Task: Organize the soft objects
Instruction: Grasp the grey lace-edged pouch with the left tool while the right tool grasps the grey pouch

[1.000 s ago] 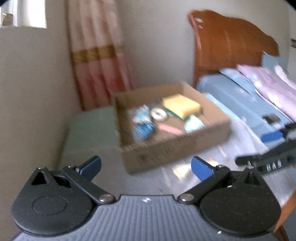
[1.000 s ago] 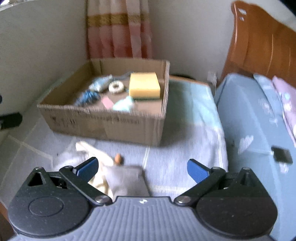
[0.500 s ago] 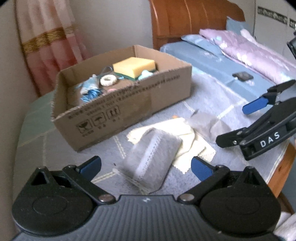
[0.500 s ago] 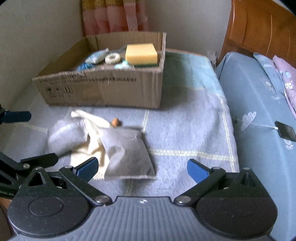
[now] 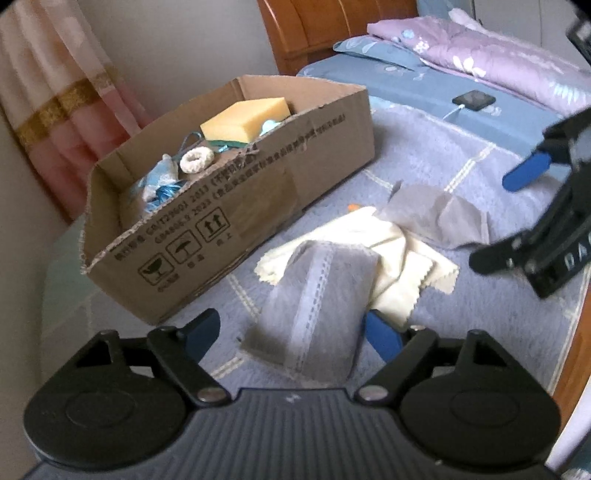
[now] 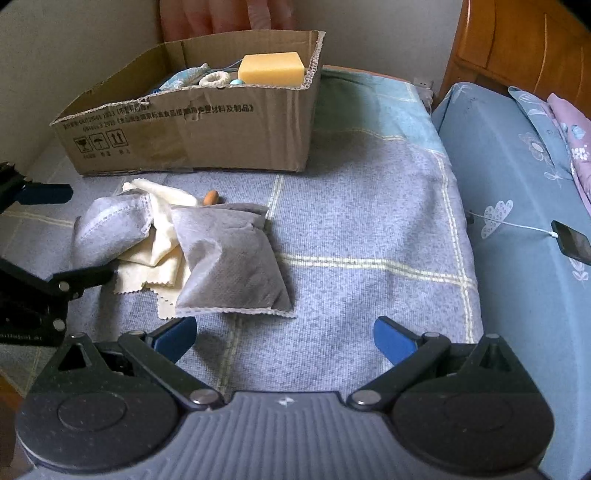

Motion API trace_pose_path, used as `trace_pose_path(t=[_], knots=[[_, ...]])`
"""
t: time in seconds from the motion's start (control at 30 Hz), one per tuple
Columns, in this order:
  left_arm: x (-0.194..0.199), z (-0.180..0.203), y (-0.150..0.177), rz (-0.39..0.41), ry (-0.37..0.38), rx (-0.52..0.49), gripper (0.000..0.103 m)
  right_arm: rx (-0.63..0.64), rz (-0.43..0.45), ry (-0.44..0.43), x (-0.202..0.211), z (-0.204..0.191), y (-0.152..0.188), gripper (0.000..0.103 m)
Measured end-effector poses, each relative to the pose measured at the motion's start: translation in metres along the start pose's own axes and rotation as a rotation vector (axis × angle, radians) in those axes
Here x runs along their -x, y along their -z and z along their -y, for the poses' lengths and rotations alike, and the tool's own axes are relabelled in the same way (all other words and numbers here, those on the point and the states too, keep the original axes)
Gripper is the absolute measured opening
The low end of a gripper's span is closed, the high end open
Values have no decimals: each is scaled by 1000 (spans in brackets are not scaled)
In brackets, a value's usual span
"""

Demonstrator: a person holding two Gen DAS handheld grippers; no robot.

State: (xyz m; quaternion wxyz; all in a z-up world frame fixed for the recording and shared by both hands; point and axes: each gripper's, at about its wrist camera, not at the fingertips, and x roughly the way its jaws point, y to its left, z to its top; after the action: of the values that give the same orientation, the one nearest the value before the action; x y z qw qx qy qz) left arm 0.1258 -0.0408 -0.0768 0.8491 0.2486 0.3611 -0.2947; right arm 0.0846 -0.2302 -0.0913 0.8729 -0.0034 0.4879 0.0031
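Two grey fabric pouches and a cream cloth point(image 6: 162, 254) lie on the blue-grey blanket in front of a cardboard box point(image 6: 229, 125). The box holds a yellow sponge point(image 6: 271, 68), a white ring point(image 6: 216, 78) and blue items. My left gripper point(image 5: 291, 328) is open, its fingers either side of the near end of one grey pouch point(image 5: 317, 306). My right gripper point(image 6: 284, 338) is open and empty, just short of the other grey pouch point(image 6: 229, 262). A small orange piece point(image 6: 210, 198) lies by the cloth.
A bed with a blue sheet point(image 6: 517, 206) and a purple quilt point(image 5: 498, 62) lies to the right, with a phone on a cable point(image 6: 572, 245). A wooden headboard point(image 5: 332, 29) and a pink curtain point(image 5: 55, 103) stand behind. A wall runs close on the left.
Both grippers have dropped and moved forward toward the pouches. The left gripper's fingers now straddle the near pouch. Both stay open.
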Motion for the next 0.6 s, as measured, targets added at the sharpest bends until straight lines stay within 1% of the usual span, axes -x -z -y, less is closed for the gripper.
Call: trace_pose_path(t=[0.07, 0.13, 0.2, 0.27, 0.3, 0.4, 0.43, 0.5, 0.6], knots=[[-4, -4, -2, 1, 23, 20, 84, 10, 0, 10, -2, -1, 0, 103], [-6, -8, -4, 8, 57, 37, 79, 28, 5, 20, -2, -4, 2, 103], [-8, -11, -4, 14, 100, 57, 67, 25, 8, 16, -1, -4, 3, 103], [-8, -13, -4, 11, 140, 78, 60, 25, 12, 16, 0, -5, 4, 103], [-8, -14, -4, 8, 147, 84, 58, 25, 14, 17, 1, -6, 5, 103], [-6, -13, -3, 12, 149, 100, 52, 24, 15, 19, 2, -7, 6, 103], [-5, -12, -2, 13, 140, 104, 50, 24, 15, 19, 2, -6, 6, 103], [-3, -10, -2, 9, 118, 125, 44, 24, 18, 18, 2, -6, 6, 103], [3, -8, 2, -10, 74, 185, 41, 31, 41, 14, 1, -4, 10, 103]])
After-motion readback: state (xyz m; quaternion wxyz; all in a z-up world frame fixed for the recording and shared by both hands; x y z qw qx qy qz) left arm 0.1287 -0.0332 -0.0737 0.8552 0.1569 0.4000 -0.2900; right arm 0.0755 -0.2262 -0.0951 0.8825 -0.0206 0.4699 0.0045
